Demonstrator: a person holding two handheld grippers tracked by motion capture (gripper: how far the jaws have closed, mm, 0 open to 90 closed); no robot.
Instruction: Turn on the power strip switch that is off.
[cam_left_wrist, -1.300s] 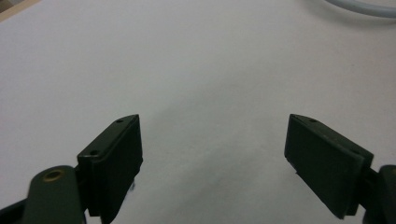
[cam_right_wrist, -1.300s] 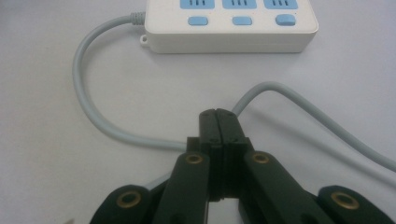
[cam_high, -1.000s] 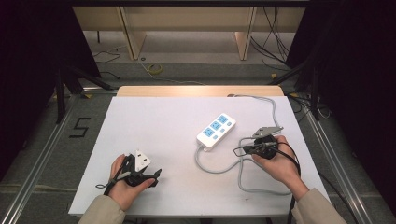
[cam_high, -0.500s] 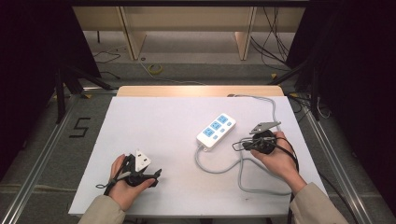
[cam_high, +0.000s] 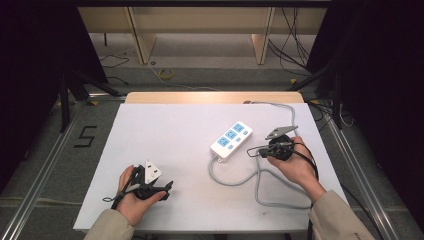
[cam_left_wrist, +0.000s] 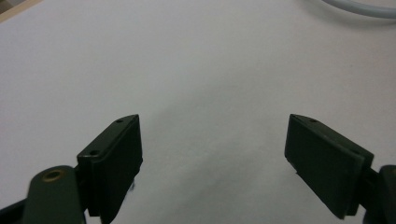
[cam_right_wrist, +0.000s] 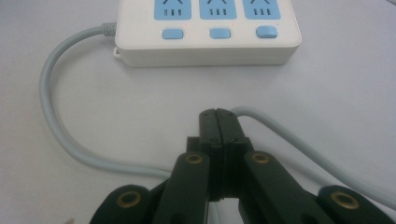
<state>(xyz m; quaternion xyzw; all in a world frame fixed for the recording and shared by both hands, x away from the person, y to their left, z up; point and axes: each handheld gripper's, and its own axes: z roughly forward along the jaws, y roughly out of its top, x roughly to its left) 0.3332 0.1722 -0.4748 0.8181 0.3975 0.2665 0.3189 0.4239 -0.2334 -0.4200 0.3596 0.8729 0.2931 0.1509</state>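
Right tongs (cam_right_wrist: 218, 116): clenched, the two black jaws pressed flat together with nothing between them; held in the person's right hand (cam_high: 295, 167) at the right side of the bench (cam_high: 170, 130).
Power strip (cam_right_wrist: 205, 35): white, with three blue sockets and three blue switches; it lies flat on the bench just ahead of the right tongs' tips, apart from them, its long side facing them.
Grey cable (cam_right_wrist: 51, 121): leaves the strip's end at the left of the right gripper view, bends round in a wide curve and runs back under the right tongs; a second stretch comes out just behind the jaw tips on their right side and passes on toward the lower right. Whether the tips touch it cannot be told.
Left tongs (cam_left_wrist: 212, 154): released, jaws standing wide apart over bare white bench, nothing between them; held in the person's left hand (cam_high: 132, 197) near the front left of the bench.
Strip relative to left tongs: well apart, ahead and to the right of them in the high view; a short piece of grey cable shows far ahead in the left gripper view.
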